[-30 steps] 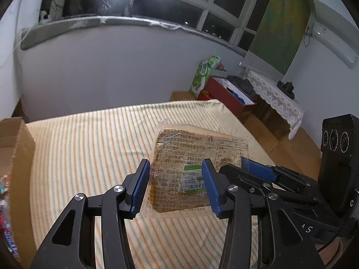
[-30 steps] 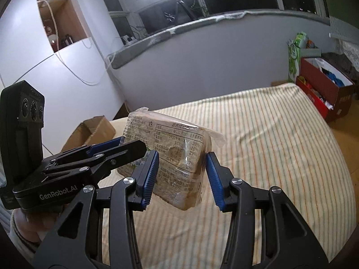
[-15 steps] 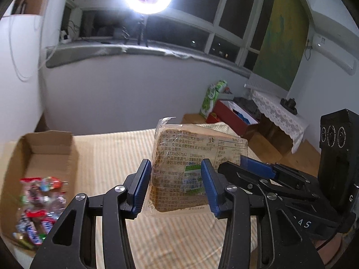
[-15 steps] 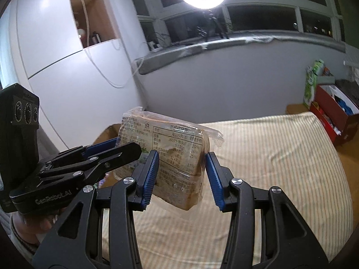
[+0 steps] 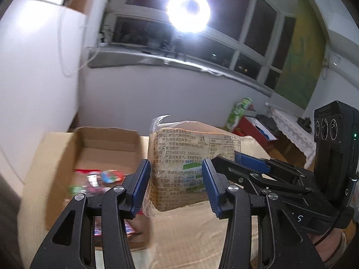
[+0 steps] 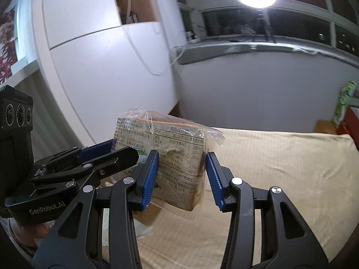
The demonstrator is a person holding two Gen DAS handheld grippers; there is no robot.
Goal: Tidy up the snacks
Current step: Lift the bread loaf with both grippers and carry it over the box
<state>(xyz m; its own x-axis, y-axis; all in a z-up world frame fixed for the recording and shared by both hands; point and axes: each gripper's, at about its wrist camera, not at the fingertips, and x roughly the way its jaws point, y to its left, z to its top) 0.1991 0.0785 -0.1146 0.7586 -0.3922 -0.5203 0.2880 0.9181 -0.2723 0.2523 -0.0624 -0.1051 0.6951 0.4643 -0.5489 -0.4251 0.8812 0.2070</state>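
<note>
A clear-wrapped bread pack (image 5: 179, 168) with printed labels hangs in the air between both grippers, and it also shows in the right wrist view (image 6: 175, 157). My left gripper (image 5: 175, 186) is shut on its left part. My right gripper (image 6: 181, 177) is shut on its right part. Each gripper shows in the other's view, close alongside. An open cardboard box (image 5: 67, 157) stands on the striped bed to the left, with several colourful snack packets (image 5: 101, 179) inside. The bread pack is above the bed, just right of the box.
The striped bed cover (image 6: 280, 168) stretches right and forward. A red box (image 5: 251, 125) and a green bag (image 5: 237, 112) sit on the floor beyond the bed. A white wardrobe (image 6: 101, 67) stands at the left. A ring light (image 5: 188, 11) glares above.
Both grippers have swung left with the bread pack held between them. The cardboard box with snacks has come fully into the left wrist view.
</note>
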